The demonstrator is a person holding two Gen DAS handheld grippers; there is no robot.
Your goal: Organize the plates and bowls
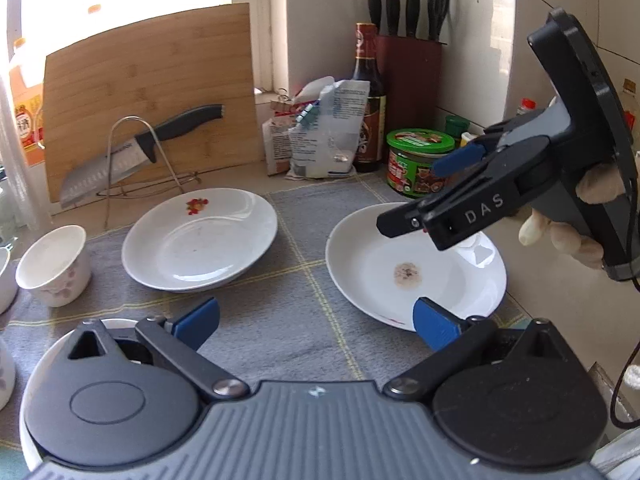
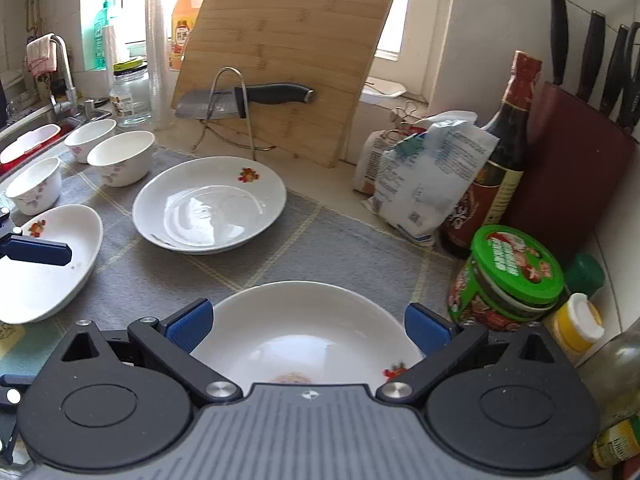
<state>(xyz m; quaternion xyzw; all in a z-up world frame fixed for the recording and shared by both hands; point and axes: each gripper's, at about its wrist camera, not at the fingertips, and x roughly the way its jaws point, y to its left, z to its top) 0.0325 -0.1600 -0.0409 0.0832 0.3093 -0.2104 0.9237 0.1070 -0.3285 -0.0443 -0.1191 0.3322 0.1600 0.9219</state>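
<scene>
Right wrist view: nothing's stacked yet. 3 plates sit apart on the mat, 1 (image 2: 296, 336) right under my spread, empty right gripper (image 2: 308, 328), bowls (image 2: 120, 156) at 10 o'clock. Left gripper (image 1: 316, 320) spread, empty too. Basically everything left.

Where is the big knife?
In both views the knife rests on a wire rack, leaning against the wooden cutting board behind the flowered plate.

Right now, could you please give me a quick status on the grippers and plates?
Left gripper open, empty. Right gripper open above stained plate. Three plates unstacked on grey mat. Nothing blocking.
</scene>
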